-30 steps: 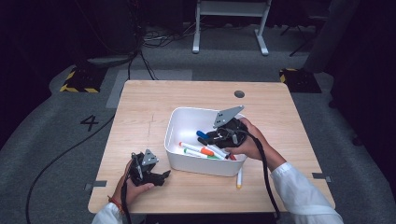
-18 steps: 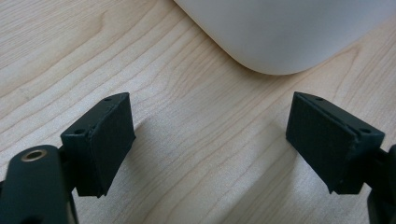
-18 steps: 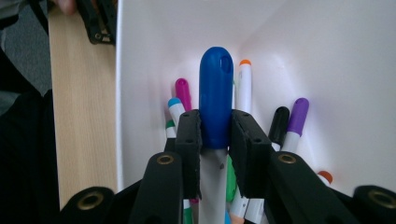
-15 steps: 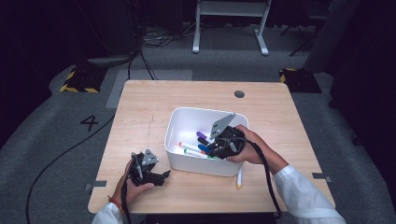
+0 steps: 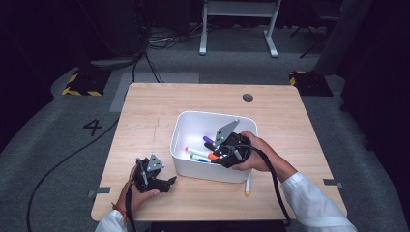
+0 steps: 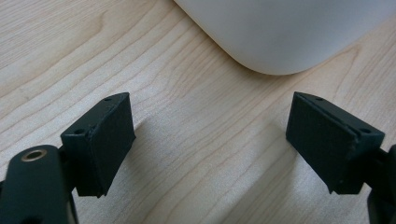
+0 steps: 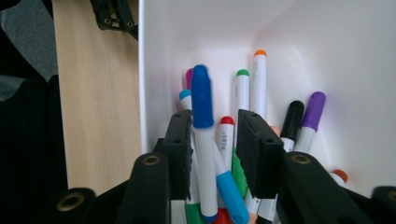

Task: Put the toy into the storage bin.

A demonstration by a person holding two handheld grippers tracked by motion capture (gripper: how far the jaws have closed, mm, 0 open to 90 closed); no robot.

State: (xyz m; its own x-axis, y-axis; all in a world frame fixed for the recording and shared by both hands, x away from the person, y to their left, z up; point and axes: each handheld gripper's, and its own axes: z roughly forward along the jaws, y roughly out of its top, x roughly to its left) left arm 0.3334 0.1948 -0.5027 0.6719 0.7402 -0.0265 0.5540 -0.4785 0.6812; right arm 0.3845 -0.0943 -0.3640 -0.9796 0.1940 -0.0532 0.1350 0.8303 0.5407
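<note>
My left gripper (image 5: 170, 181) rests near the desk's (image 5: 145, 111) front-left corner, jaws wide apart and empty. Inside the white bin (image 5: 193, 125), my right gripper's (image 7: 215, 140) jaws have just been opening; the blue-capped marker (image 7: 203, 135) stands loose between them.

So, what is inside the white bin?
The white bin holds a pile of coloured markers; the right tool reaches in, its jaws just opening around a blue-capped marker. Lower markers are partly covered.
</note>
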